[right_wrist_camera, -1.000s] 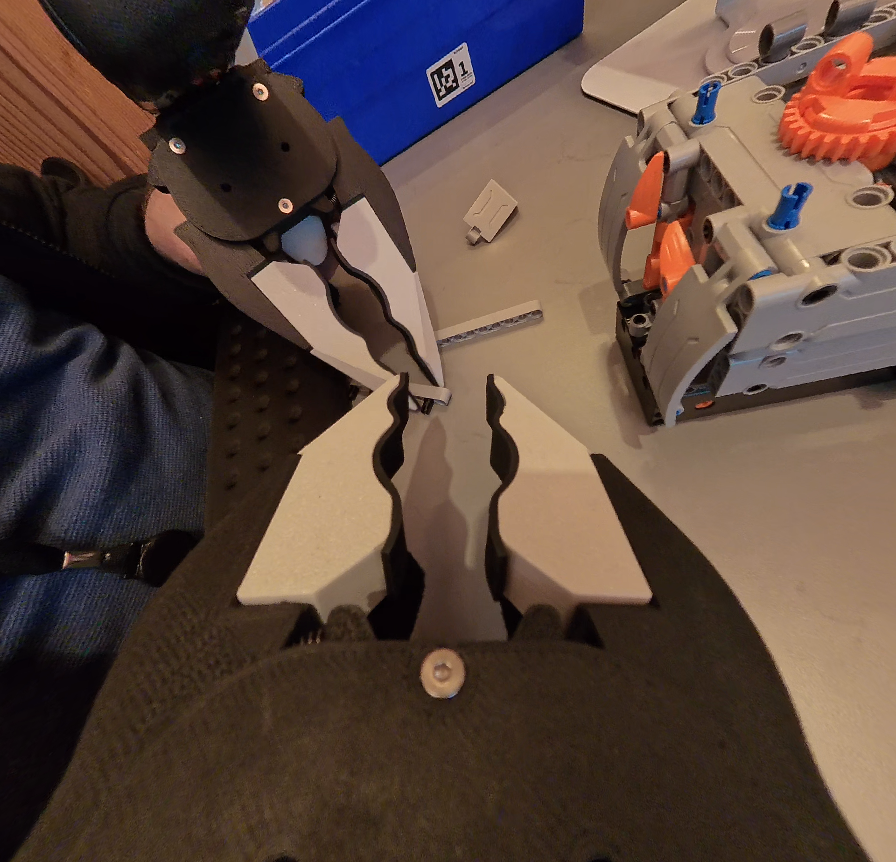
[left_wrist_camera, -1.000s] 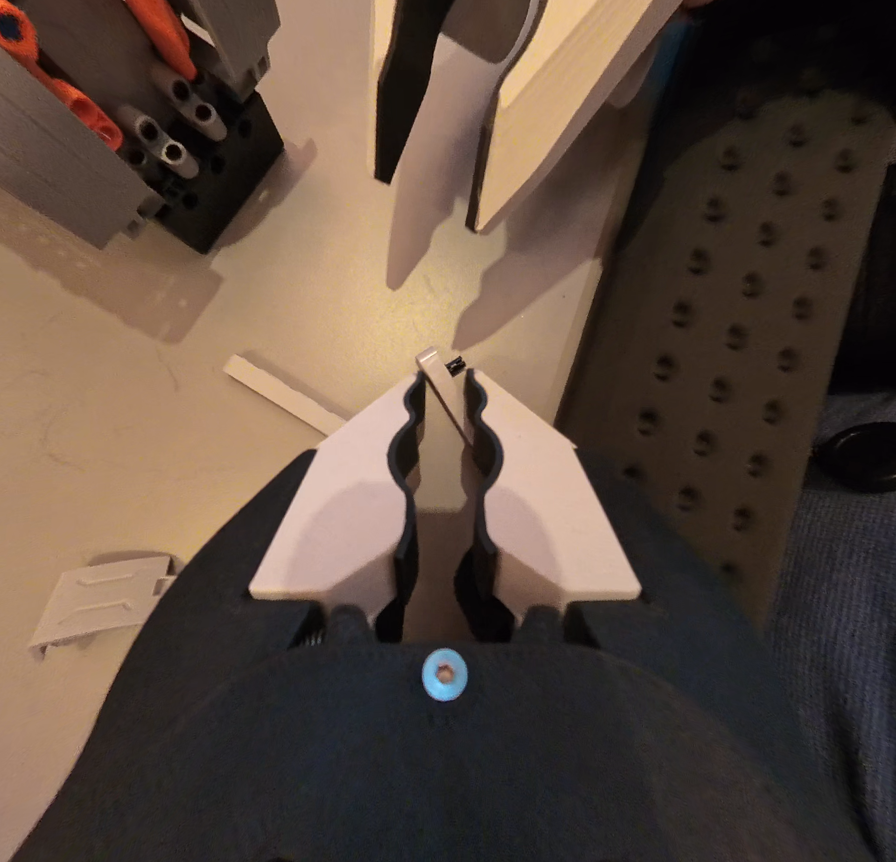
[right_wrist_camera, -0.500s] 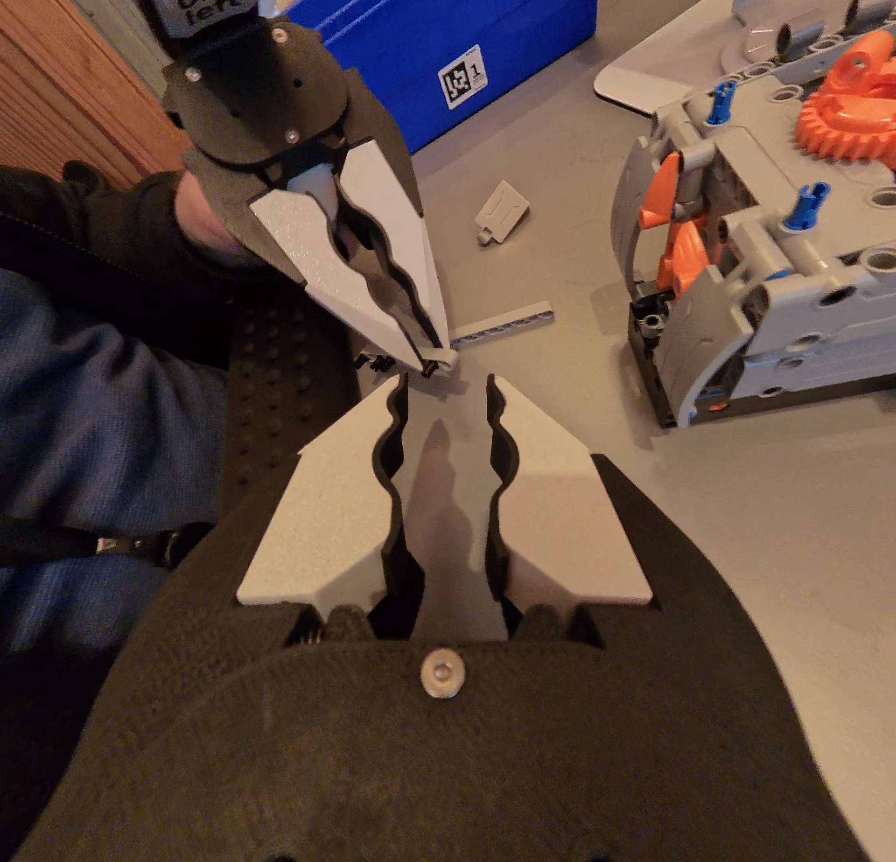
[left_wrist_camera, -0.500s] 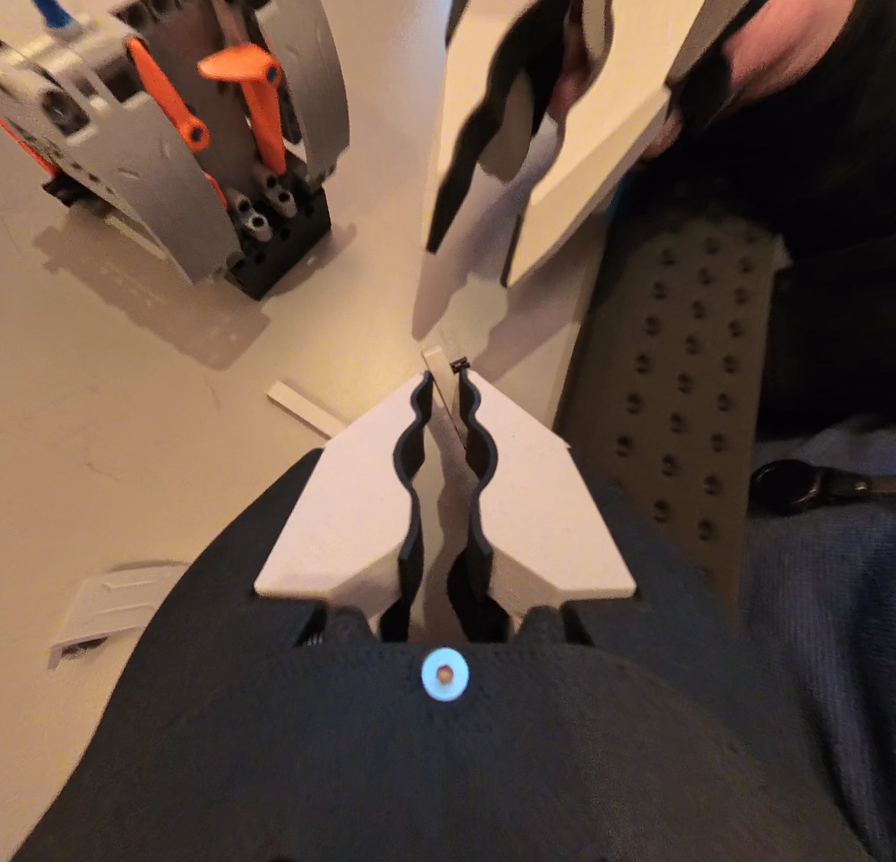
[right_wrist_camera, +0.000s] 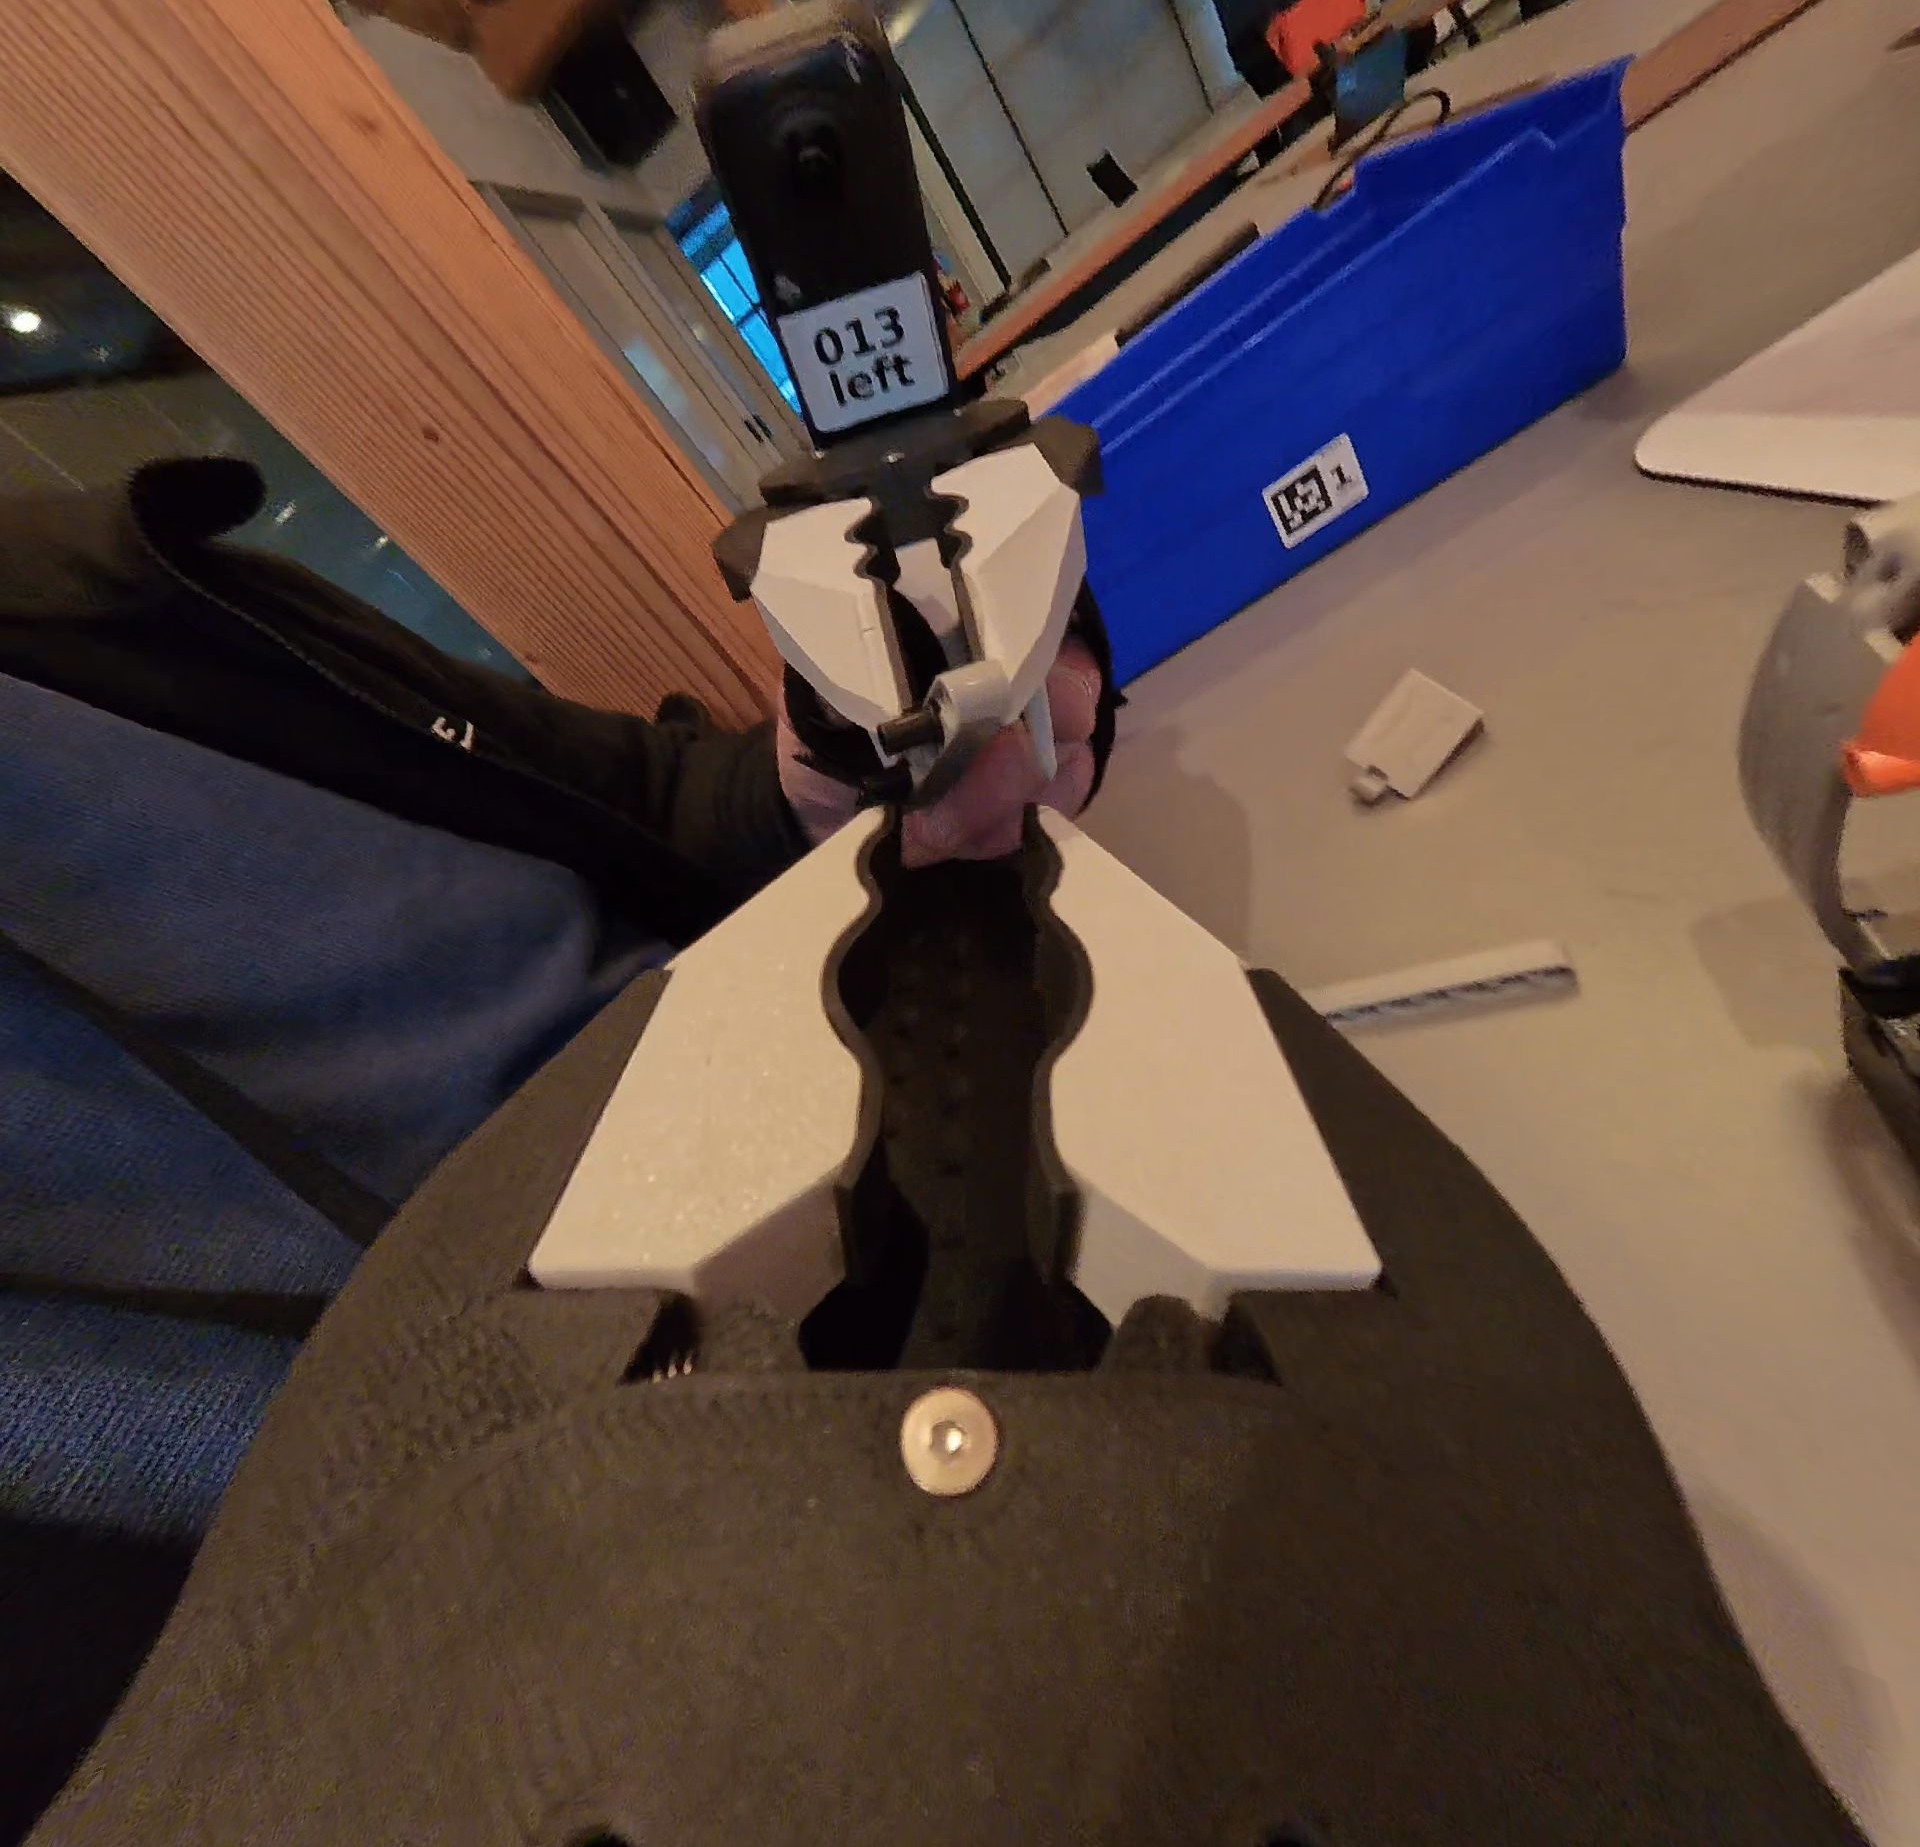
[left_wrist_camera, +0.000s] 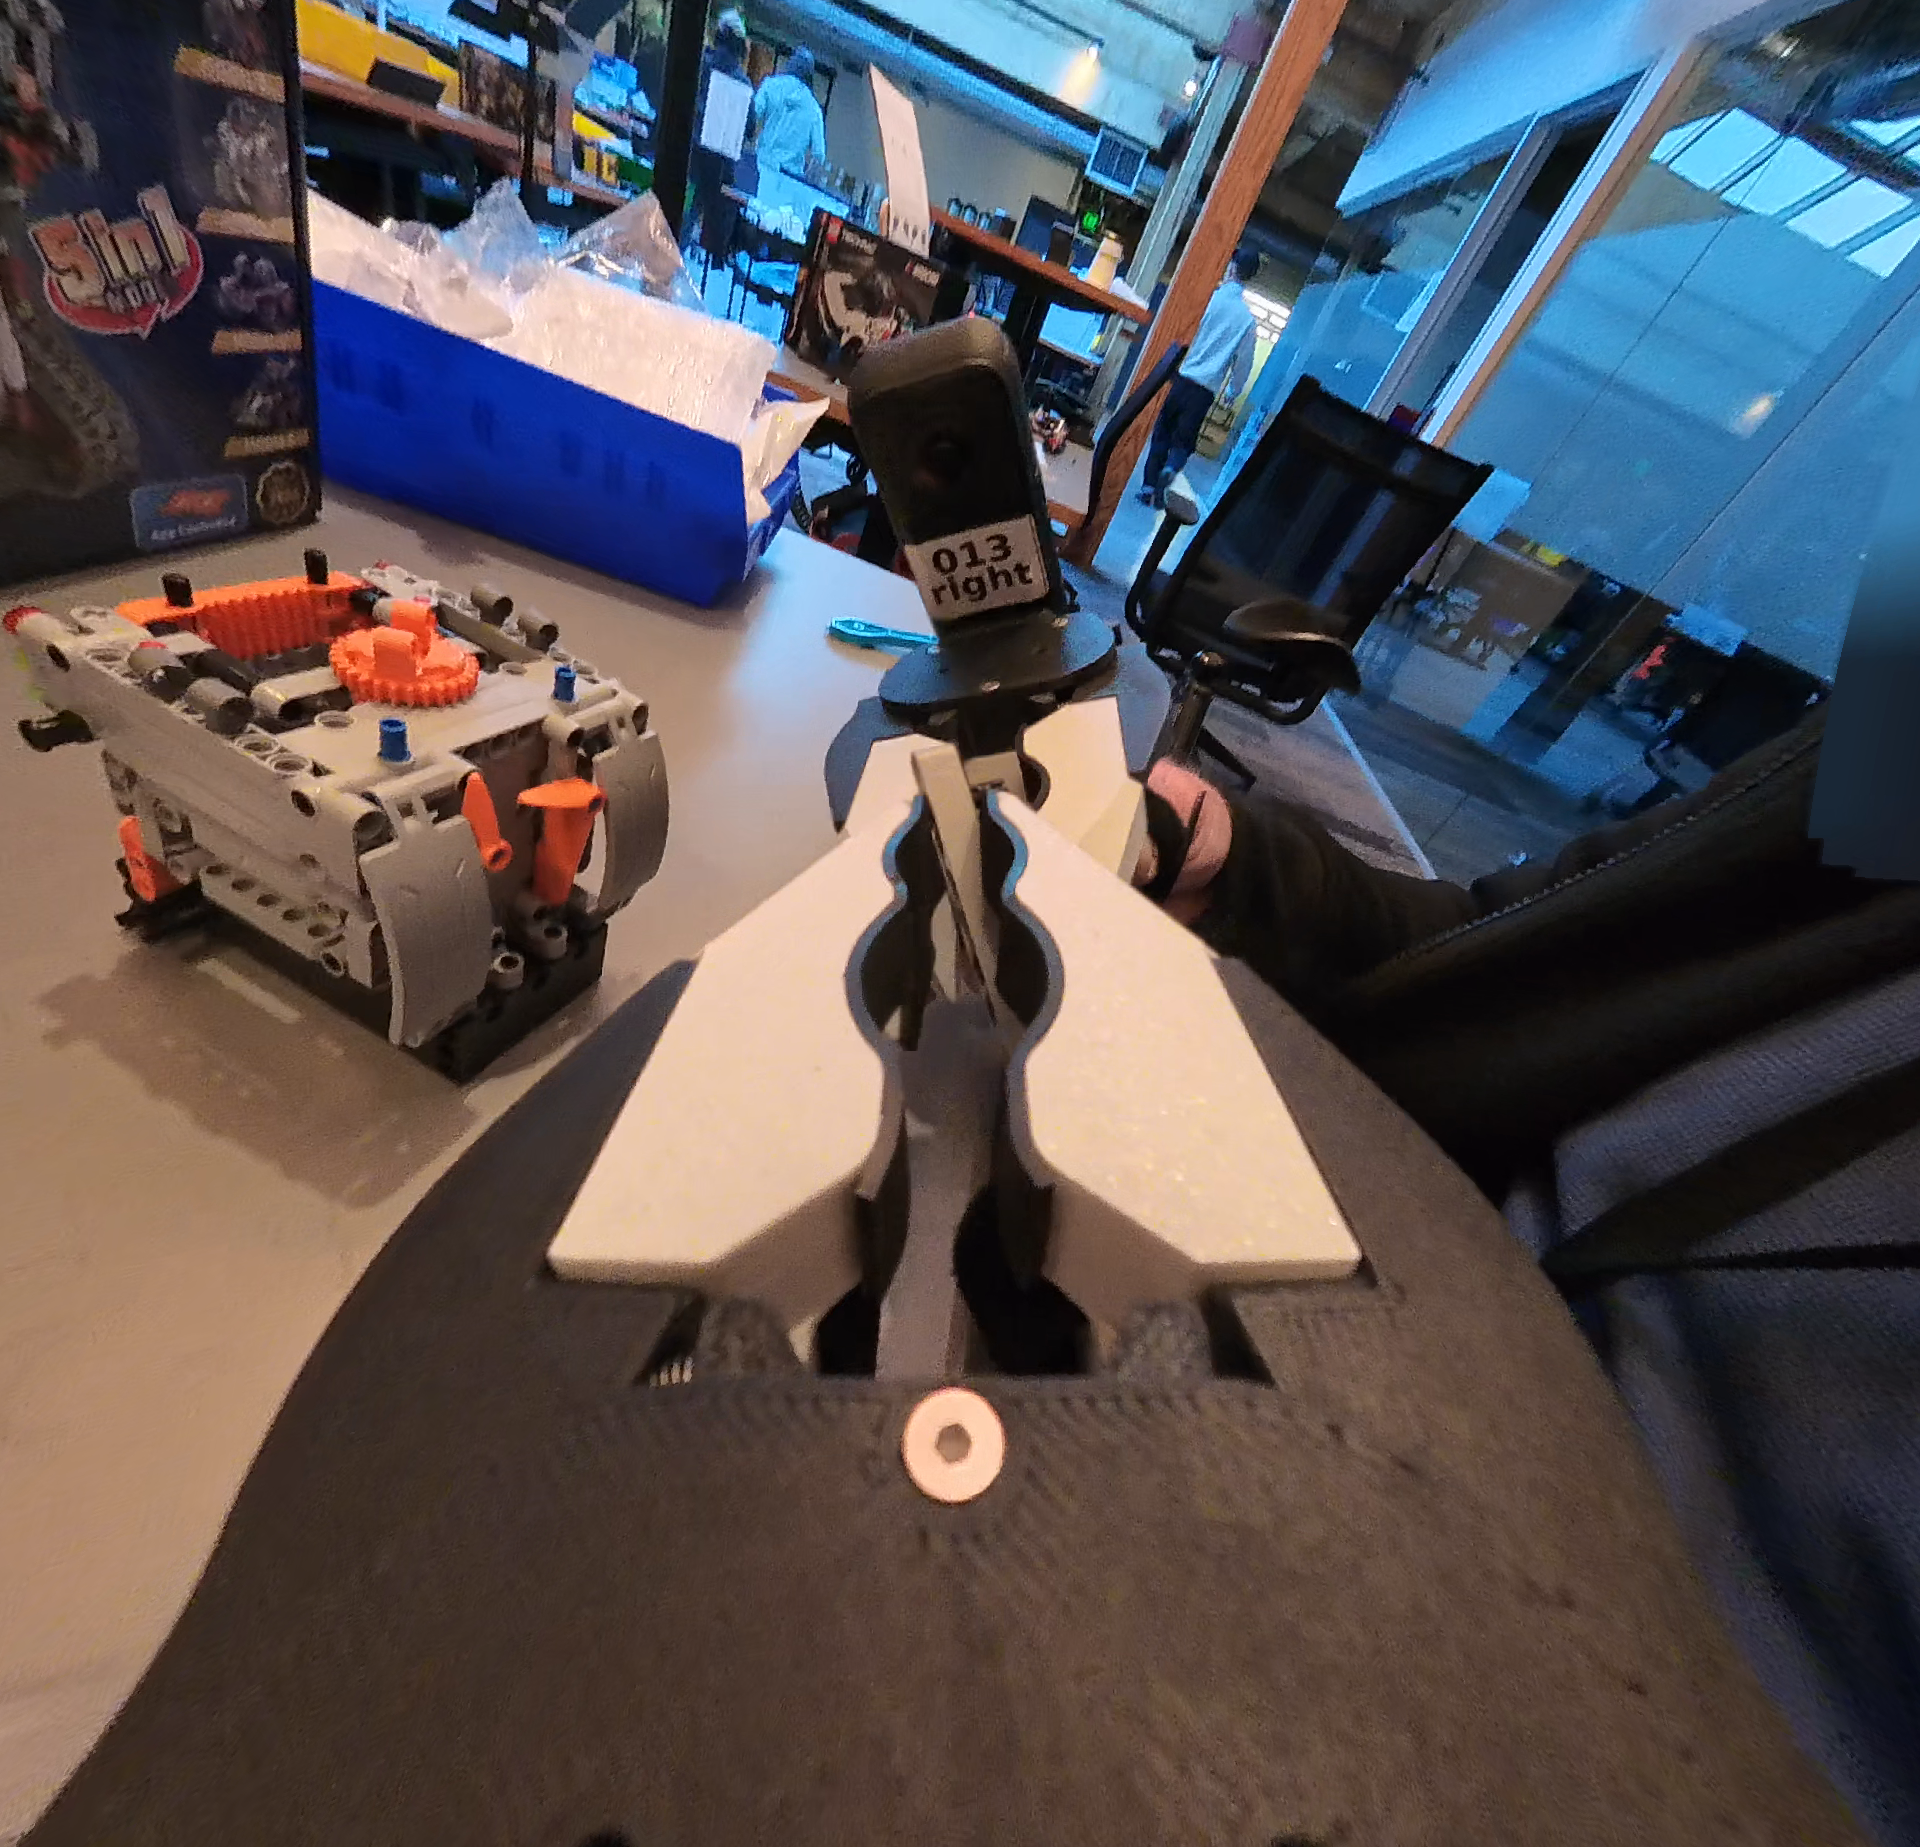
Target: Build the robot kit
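A: Item one, left claw point(left_wrist_camera: 951, 821)?
B: Closed on a small grey plastic piece point(left_wrist_camera: 948, 862), pinched at the very tips. The piece is held up in the air, off the table point(left_wrist_camera: 208, 1226). The right wrist view shows a short black pin point(right_wrist_camera: 906, 732) sticking out of its side.

A: Item two, right claw point(right_wrist_camera: 961, 841)?
B: Parted, nothing between the jaws. It faces the left claw nose to nose, its tips just beside the piece but not touching it.

A: Condition of the hold?
B: Thin, I judge: only the tips bear on the piece, so it could twist. A level, steady hand suits it, and the pin side is best left free.

A: Remaining stock?
B: A grey and orange brick-built model point(left_wrist_camera: 343, 789), well apart on the table. A flat grey panel point(right_wrist_camera: 1413, 748) and a long grey strip point(right_wrist_camera: 1444, 982), both lying loose. A blue bin point(left_wrist_camera: 540, 447) holding clear bags. A printed kit box point(left_wrist_camera: 145, 239) standing behind the model.
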A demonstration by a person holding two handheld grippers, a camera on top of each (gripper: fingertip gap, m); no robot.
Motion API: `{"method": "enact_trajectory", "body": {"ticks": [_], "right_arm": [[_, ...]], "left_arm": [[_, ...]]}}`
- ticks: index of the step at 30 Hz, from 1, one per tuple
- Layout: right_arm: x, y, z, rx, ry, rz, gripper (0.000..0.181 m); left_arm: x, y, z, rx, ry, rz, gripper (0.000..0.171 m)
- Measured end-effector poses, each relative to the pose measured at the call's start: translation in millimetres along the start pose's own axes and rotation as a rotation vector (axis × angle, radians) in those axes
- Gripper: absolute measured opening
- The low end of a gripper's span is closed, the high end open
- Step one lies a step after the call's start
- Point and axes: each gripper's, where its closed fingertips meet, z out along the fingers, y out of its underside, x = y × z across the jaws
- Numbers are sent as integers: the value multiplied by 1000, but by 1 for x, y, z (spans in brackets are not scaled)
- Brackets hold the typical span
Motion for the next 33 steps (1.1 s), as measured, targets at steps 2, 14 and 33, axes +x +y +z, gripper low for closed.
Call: {"method": "enact_trajectory", "body": {"ticks": [2,14,33], "right_arm": [[-5,-4,2,24,-23,-10,12],[-13,-20,7,127,-45,-22,21],[5,-12,-2,-28,183,-122,14]], "left_arm": [[3,-5,-1,35,18,-7,6],[3,-15,-10,114,46,-29,6],[-7,-14,-19,114,11,-34,0]]}}
